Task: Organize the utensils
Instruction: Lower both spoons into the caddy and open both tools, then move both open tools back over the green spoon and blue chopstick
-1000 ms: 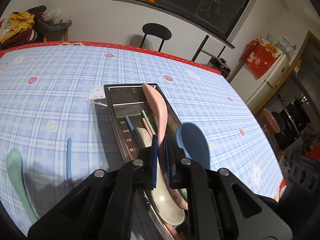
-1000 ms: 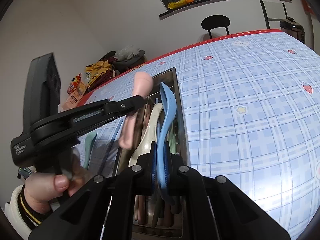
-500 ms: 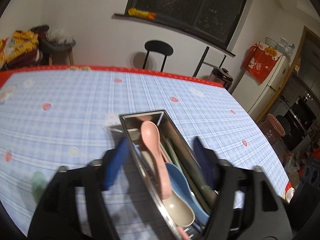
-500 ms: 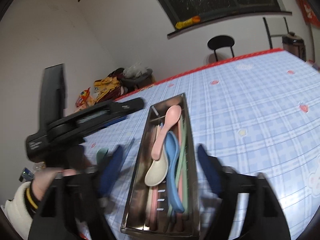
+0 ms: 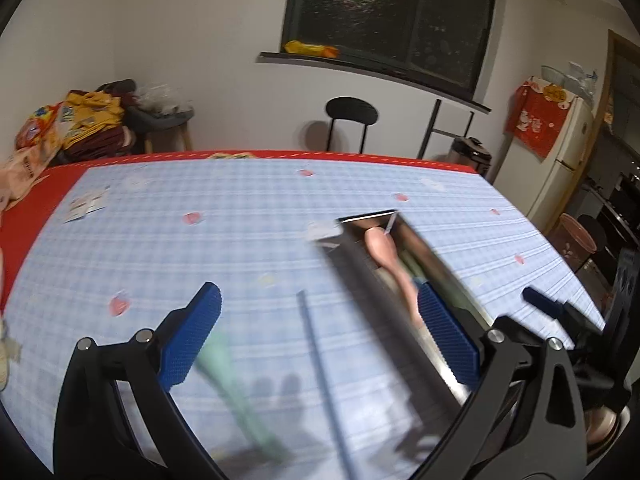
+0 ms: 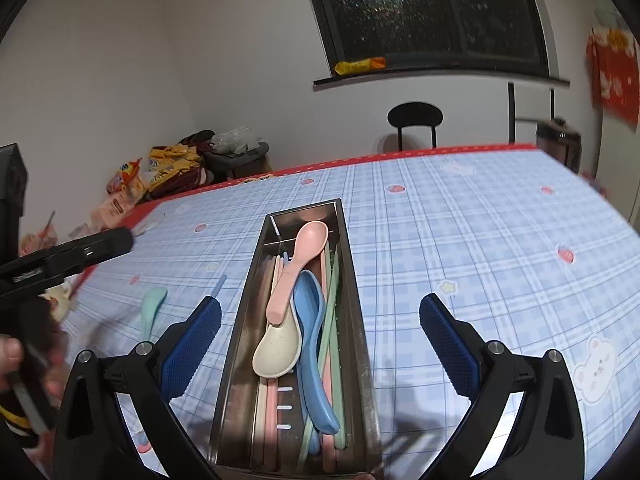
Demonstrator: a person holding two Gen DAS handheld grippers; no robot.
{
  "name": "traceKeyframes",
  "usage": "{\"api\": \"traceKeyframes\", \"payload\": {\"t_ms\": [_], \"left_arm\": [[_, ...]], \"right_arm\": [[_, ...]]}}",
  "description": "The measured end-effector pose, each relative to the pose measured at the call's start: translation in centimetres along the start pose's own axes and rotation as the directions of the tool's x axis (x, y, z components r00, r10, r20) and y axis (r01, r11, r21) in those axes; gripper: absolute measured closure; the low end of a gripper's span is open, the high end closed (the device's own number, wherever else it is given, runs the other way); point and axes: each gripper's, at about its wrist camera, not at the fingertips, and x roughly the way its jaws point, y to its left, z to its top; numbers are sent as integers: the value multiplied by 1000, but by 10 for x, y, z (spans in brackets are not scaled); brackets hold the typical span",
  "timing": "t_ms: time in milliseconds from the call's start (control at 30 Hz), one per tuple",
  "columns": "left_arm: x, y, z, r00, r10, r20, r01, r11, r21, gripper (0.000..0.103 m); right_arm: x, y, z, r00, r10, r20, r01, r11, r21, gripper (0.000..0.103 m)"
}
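Observation:
A long steel tray [image 6: 357, 280] lies on the blue checked tablecloth [image 6: 460, 248] and holds a pink spoon [image 6: 309, 240], a blue spoon [image 6: 310, 316], a cream spoon [image 6: 276, 350] and several chopsticks. My right gripper [image 6: 320, 306] hovers over the tray's near half, its jaws opening wide with nothing between the pads. My left gripper [image 5: 318, 298] is left of the tray [image 5: 360, 268], its jaws also opening and empty. Below it on the cloth lie a green spoon [image 5: 226, 376] and a blue chopstick [image 5: 320, 360], both blurred.
The green spoon [image 6: 152, 304] and blue chopstick [image 6: 219, 283] rest left of the tray. A hand [image 6: 10, 354] holds the left gripper's body [image 6: 80, 248] at the far left. A black chair [image 6: 416, 118] stands beyond the table's red far edge. Snack bags [image 5: 48, 128] are piled back left.
Both grippers went from shut on a spoon to wide open; the pink and blue spoons now lie in the tray. The left gripper swung away to the left of the tray and rose.

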Motion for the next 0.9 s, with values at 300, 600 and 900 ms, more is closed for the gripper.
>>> {"api": "traceKeyframes", "payload": {"t_ms": [300, 600, 900], "left_arm": [[-37, 53, -26, 990, 139, 23, -140, 990, 14, 6], [-44, 85, -44, 987, 151, 46, -152, 988, 29, 6], [-50, 94, -49, 977, 180, 112, -189, 979, 81, 6]], "right_arm": [[-13, 51, -8, 997, -64, 45, 69, 989, -131, 6], [4, 115, -22, 996, -14, -86, -2, 984, -179, 6], [22, 152, -26, 990, 53, -131, -77, 979, -187, 8]]}}
